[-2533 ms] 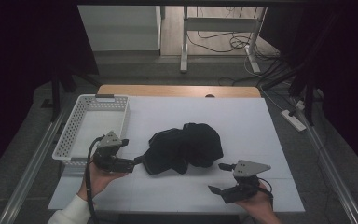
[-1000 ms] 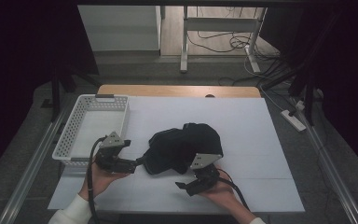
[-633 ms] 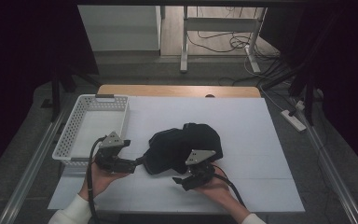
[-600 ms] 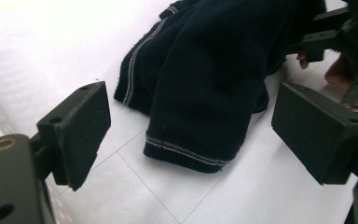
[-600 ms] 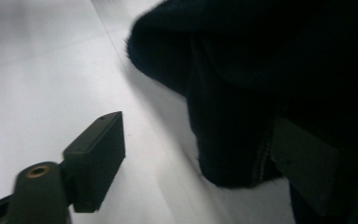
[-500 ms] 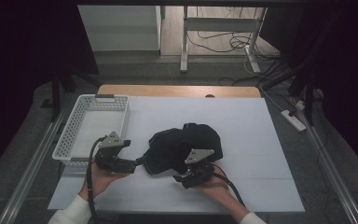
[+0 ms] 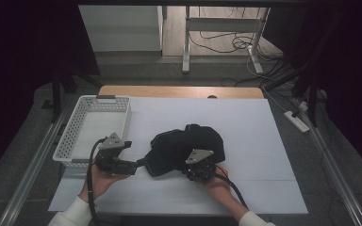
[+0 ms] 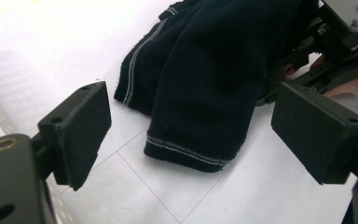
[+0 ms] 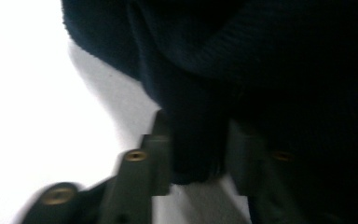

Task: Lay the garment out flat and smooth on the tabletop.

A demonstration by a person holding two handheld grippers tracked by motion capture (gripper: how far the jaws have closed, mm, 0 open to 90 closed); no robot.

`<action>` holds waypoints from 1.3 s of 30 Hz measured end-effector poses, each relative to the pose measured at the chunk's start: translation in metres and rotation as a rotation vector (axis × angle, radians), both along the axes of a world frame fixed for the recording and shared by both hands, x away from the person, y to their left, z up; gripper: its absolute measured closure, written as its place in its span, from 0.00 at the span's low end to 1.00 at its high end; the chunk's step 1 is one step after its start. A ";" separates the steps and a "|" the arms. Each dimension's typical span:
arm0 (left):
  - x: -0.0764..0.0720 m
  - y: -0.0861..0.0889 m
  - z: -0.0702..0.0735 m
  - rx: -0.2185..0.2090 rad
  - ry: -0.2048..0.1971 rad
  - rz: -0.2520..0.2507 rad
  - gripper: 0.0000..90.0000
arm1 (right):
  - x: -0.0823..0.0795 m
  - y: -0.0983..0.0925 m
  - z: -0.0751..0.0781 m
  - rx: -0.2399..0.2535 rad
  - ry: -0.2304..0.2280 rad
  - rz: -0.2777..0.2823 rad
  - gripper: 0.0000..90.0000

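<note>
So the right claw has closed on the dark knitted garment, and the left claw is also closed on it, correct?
Not quite. The left claw stands open in the left gripper view, with the dark knitted garment's hem between its jaws, untouched. The right claw does pinch the fabric.

The tool (image 9: 193,154) has just closed on dark knit cloth (image 9: 261,70).

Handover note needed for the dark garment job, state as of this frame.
Right tongs: jaws have just been closing, now pinched on a fold at the near edge of the dark garment; the right gripper view shows cloth between the jaws.
Left tongs: open, hovering at the garment's left hem, not touching.
Garment: crumpled mid-table on the white mat.
White basket: at left, nothing in it.
Done: right grip.
Left: probably a left grip, then whatever handling follows.
</note>
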State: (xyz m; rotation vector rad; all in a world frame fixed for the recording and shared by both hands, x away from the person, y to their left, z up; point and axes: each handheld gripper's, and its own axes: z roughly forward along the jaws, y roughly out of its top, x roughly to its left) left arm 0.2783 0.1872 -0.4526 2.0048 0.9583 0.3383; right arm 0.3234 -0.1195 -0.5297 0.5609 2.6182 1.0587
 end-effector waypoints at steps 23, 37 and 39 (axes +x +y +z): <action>0.004 -0.016 -0.002 0.030 -0.005 -0.042 0.15 | -0.045 -0.104 0.034 0.049 0.072 -0.011 0.88; 0.006 -0.026 -0.004 0.047 0.001 -0.069 0.15 | -0.064 -0.174 0.034 0.056 0.072 -0.157 0.88; 0.006 -0.026 -0.004 0.047 0.001 -0.069 0.15 | -0.064 -0.178 0.033 0.048 0.071 -0.166 0.88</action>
